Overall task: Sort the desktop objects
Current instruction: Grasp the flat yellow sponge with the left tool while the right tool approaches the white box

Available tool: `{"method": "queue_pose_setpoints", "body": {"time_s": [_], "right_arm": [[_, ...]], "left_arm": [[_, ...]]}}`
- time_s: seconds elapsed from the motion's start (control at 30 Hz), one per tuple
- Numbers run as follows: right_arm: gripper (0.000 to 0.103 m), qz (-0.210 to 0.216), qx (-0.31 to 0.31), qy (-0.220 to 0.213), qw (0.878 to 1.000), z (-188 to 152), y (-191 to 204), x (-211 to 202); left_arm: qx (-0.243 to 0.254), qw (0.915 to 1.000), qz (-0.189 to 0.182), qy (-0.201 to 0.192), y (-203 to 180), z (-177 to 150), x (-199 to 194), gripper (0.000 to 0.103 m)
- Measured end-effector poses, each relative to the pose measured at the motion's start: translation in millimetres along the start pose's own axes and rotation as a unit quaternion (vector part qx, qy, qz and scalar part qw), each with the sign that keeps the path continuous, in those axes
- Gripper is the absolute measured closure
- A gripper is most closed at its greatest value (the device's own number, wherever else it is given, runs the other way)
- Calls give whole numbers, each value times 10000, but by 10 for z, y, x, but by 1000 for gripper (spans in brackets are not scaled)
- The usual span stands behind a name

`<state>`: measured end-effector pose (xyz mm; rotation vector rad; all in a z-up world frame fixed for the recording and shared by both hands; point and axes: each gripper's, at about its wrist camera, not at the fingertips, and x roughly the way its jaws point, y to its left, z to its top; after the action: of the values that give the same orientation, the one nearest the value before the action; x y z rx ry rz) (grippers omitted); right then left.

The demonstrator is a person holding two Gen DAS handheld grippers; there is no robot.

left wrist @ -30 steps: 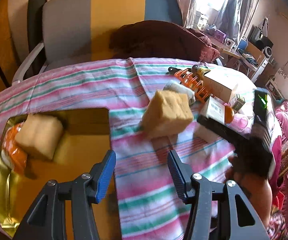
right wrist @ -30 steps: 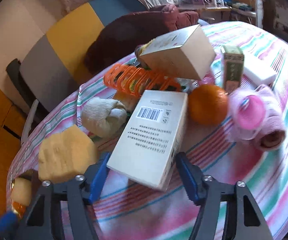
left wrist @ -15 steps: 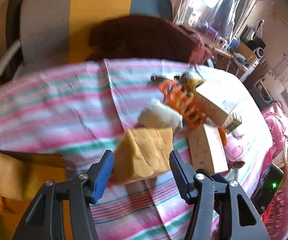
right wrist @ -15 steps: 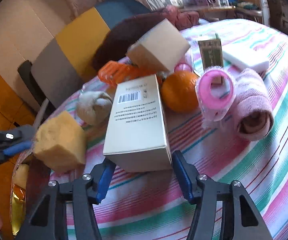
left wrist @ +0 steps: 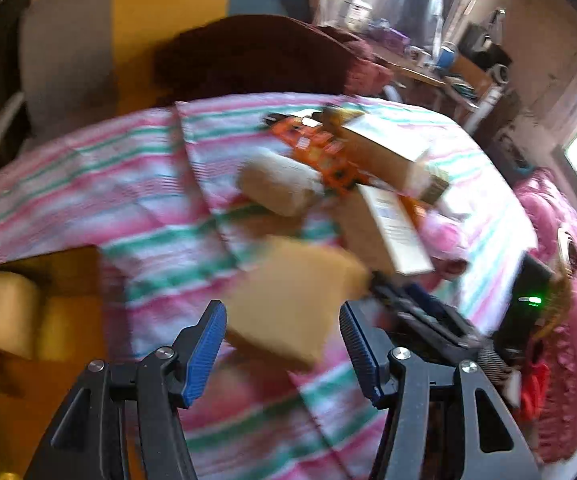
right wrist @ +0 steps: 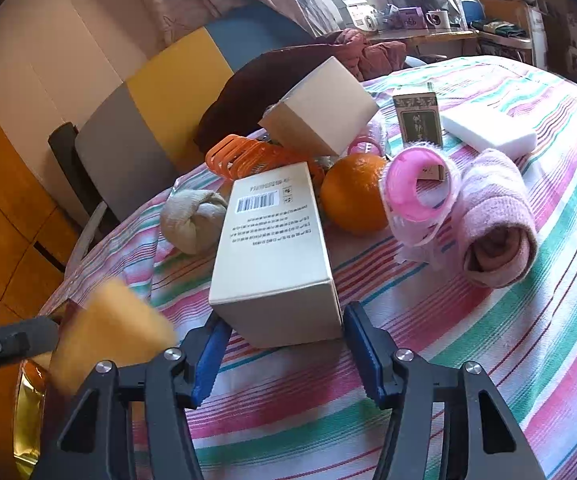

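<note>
1. The left gripper [left wrist: 280, 354] straddles a yellow sponge block [left wrist: 294, 300] lying on the striped tablecloth [left wrist: 148, 184]; its jaws are opening and stand clear of the block on both sides, a spacing that suits a soft, wide thing which must be enclosed before it is pinched

2. A gold-rimmed tray [left wrist: 12, 396] lies at the left edge of the left wrist view, already holding a pale sponge [left wrist: 2, 312], so it probably serves as the sorting bin for such blocks

3. The right gripper [right wrist: 280, 354] frames the near end of a white carton [right wrist: 274, 248] with a barcode, one blue pad at each lower corner; whether the pads press on the card cannot be told

4. The carton lies flat with its short face towards the jaws, the narrowest span to seize

5. Behind it crowd an orange [right wrist: 354, 192], a pink hair roller [right wrist: 416, 192], a rolled pink towel [right wrist: 496, 224] and a grey cloth bundle [right wrist: 192, 220], all near but apart from the jaws

6. Both grippers point steeply down at the table, the left more so; the left view is blurred by motion
</note>
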<state>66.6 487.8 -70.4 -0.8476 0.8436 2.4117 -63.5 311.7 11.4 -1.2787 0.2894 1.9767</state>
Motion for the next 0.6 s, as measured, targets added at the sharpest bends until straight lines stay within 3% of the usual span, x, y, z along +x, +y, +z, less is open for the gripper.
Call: {"method": "queue_pose_setpoints", "body": {"time_s": [0.1, 0.23, 0.3, 0.43, 0.5, 0.6], "right_arm": [[38, 46, 55, 42, 10000, 22, -21, -3], [35, -14, 3, 34, 10000, 53, -52, -38], [35, -34, -91, 50, 9999, 107, -17, 9], [36, -59, -412, 187, 9990, 177, 57, 99], [44, -216, -538, 301, 9979, 191, 82, 156], [46, -250, -524, 406, 9975, 176, 54, 159]], "left_arm": [[-129, 9999, -15, 74, 117, 46, 60, 42], [-200, 9975, -603, 301, 76, 10, 182, 42], [-24, 9973, -688, 273, -13, -21, 192, 42], [732, 9968, -312, 101, -245, -37, 182, 41], [1226, 9924, -81, 88, -367, -22, 232, 40], [1760, 9842, 90, 161, -465, -4, 316, 40]]}}
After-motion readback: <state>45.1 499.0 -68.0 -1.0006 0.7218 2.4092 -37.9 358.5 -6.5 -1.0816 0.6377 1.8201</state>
